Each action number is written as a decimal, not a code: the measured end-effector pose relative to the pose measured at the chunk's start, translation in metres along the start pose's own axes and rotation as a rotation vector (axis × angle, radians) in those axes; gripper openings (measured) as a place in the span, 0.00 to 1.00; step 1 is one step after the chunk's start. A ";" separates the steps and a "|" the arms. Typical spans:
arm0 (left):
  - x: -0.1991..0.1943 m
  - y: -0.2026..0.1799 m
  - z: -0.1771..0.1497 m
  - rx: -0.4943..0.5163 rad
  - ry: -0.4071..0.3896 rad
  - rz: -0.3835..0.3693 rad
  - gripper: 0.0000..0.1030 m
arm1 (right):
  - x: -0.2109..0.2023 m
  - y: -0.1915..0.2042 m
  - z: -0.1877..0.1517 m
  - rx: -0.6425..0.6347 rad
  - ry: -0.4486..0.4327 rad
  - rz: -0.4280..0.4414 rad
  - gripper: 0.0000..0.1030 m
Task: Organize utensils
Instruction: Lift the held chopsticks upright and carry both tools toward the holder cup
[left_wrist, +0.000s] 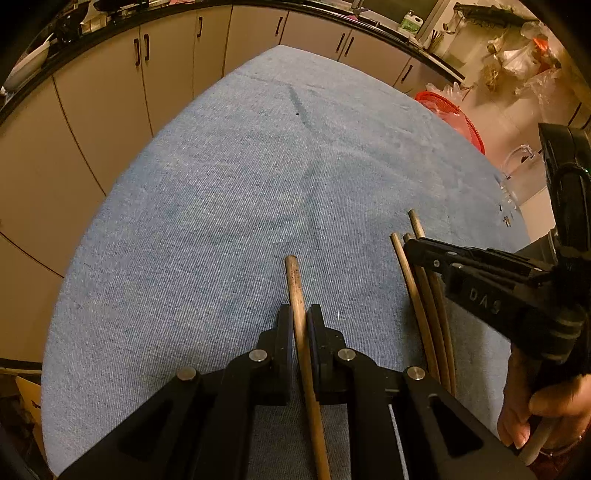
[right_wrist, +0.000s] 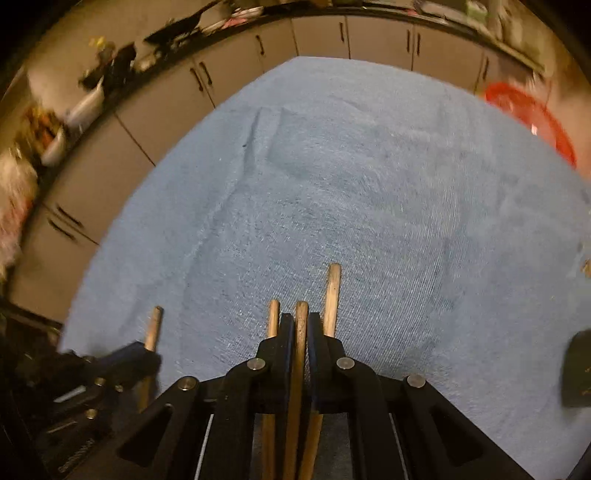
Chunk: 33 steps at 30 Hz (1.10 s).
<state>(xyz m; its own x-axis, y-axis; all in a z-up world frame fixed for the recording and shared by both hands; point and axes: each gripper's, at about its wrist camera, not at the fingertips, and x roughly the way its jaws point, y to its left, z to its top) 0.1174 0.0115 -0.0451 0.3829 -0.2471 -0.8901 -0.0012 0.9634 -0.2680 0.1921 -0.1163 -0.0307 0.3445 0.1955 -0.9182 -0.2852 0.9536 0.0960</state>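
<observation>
Our left gripper (left_wrist: 304, 325) pinches one chopstick (left_wrist: 295, 284) between its two black fingers, and the stick pokes out past the tips toward the far side of the blue cloth (left_wrist: 221, 184). Our right gripper (right_wrist: 303, 332) pinches the middle stick (right_wrist: 301, 314) of three, while the left stick (right_wrist: 273, 314) and the right stick (right_wrist: 332, 291) sit just beside the fingers on the outside; we cannot tell if those two are held or only lean along. In the left view the right gripper (left_wrist: 412, 243) comes in from the right, and the three sticks (left_wrist: 421, 295) lie close together under it, near the right edge of the cloth. In the right view the left gripper (right_wrist: 147, 356) shows low on the left with its one stick (right_wrist: 153, 326). We think these sticks are very light, thin and stiff, like bamboo or wood. They are round and smooth, so they can roll on the cloth or slip and turn in the fingers. We think a good place to hold one is a little back from the thick end, with the stick lying straight along the fingers, as it does now. A soft squeeze should be enough. A hard squeeze near a thin tip could bend or snap it. Beyond the cloth we see kitchen cupboards (left_wrist: 110, 92) and a red basket (left_wrist: 454, 110) on the far right.
</observation>
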 end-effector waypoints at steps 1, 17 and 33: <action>0.000 -0.001 0.001 0.003 0.002 0.002 0.10 | -0.001 0.001 0.000 0.000 0.003 -0.014 0.09; -0.058 -0.026 0.015 0.069 -0.182 -0.117 0.07 | -0.128 -0.064 -0.059 0.207 -0.400 0.140 0.07; -0.156 -0.063 -0.011 0.144 -0.401 -0.139 0.07 | -0.228 -0.041 -0.122 0.173 -0.707 0.088 0.07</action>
<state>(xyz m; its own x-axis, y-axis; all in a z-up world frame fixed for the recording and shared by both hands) 0.0477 -0.0117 0.1071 0.6985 -0.3429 -0.6282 0.1935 0.9355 -0.2956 0.0167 -0.2281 0.1279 0.8382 0.3185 -0.4427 -0.2135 0.9386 0.2711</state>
